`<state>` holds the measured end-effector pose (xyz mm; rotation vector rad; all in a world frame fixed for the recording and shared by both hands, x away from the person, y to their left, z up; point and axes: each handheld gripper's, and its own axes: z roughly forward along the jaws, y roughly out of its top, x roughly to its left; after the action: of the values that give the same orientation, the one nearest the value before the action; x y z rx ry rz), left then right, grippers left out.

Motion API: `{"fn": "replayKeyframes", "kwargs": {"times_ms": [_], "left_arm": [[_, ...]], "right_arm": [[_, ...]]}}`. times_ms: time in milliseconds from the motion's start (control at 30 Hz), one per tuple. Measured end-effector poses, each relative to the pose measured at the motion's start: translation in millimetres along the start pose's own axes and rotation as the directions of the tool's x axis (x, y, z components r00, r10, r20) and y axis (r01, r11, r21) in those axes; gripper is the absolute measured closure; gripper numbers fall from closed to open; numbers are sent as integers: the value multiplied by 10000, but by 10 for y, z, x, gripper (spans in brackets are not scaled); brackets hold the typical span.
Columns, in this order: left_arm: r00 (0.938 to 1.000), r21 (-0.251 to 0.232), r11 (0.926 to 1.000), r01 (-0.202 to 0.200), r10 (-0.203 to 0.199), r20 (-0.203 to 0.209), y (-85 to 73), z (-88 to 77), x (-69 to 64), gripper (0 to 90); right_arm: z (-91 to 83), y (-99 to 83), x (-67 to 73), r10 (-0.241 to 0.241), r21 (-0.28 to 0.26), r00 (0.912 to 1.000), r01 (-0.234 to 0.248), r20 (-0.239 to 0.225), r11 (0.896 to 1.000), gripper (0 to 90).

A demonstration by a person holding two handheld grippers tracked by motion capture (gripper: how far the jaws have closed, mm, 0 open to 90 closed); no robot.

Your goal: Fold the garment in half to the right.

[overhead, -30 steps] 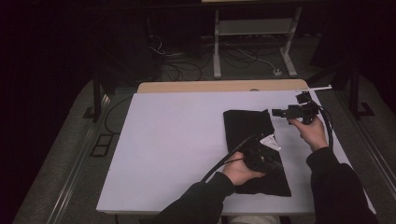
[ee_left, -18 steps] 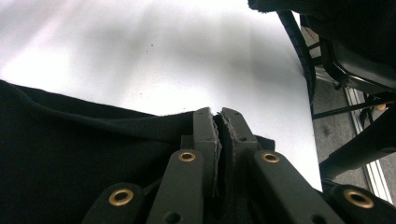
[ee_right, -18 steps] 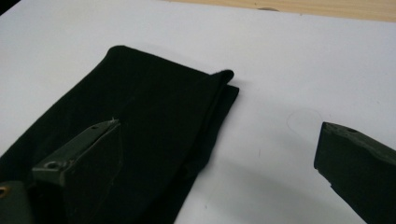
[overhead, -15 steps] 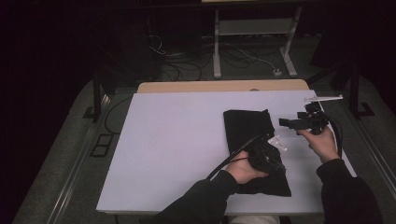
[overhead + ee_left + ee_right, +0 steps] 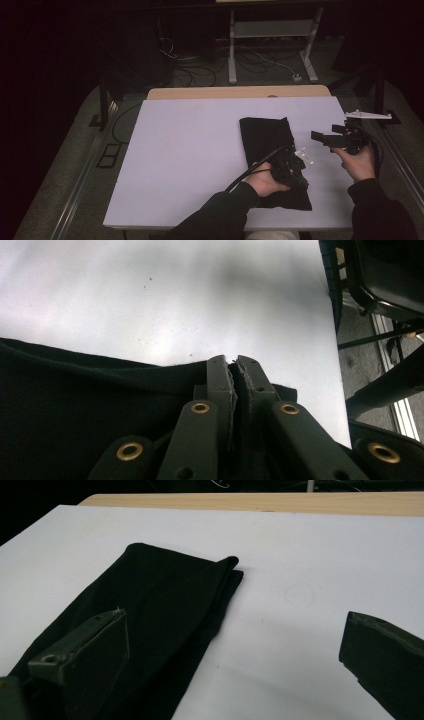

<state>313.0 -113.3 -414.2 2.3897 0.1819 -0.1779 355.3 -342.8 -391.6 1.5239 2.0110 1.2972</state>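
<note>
A black cloth (image 5: 265,137), folded into a long strip, lies on the right half of the white table (image 5: 190,150). My left gripper (image 5: 300,162) rests on the cloth's right edge near its front end. In the left gripper view its jaws (image 5: 232,362) are pressed together at the hem of the cloth (image 5: 75,405). My right gripper (image 5: 316,136) hovers to the right of the cloth and points left at it. Its jaws (image 5: 234,617) have just been opening and stand wide apart with nothing between them. The cloth's (image 5: 165,595) far folded end lies ahead of them.
A wooden strip (image 5: 235,92) runs along the table's far edge. Beyond it, cables and a metal stand (image 5: 270,35) are on the dark floor. A black chair (image 5: 385,270) and metal rails are off the table's right side. The table's left half is bare white.
My right gripper has drawn away from the cloth to the right and a little toward the person. The left gripper and the cloth have stayed put.
</note>
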Motion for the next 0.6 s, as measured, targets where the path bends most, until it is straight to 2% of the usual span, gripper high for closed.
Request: {"fn": "replayKeyframes", "kwargs": {"times_ms": [200,267,300,467,600], "left_arm": [[9999,156,9999,-72,70,88,-7,31,7,837],[9997,238,9994,-256,254,59,0,39,18,837],[9997,280,9994,-225,223,85,1,44,14,837],[9988,397,9980,-490,488,46,3,57,20,835],[9985,250,9982,-541,538,138,-3,41,26,813]], "right_arm": [[-98,-68,23,-116,-148,9999,116,42,9998,0],[-121,-94,26,-53,-113,10000,53,2,9999,0],[-128,-113,24,-82,-164,9999,80,-106,9998,0],[-165,-186,19,-61,-135,9999,60,-82,9999,0],[-218,-211,17,-31,-184,10000,30,-43,9998,0]]}}
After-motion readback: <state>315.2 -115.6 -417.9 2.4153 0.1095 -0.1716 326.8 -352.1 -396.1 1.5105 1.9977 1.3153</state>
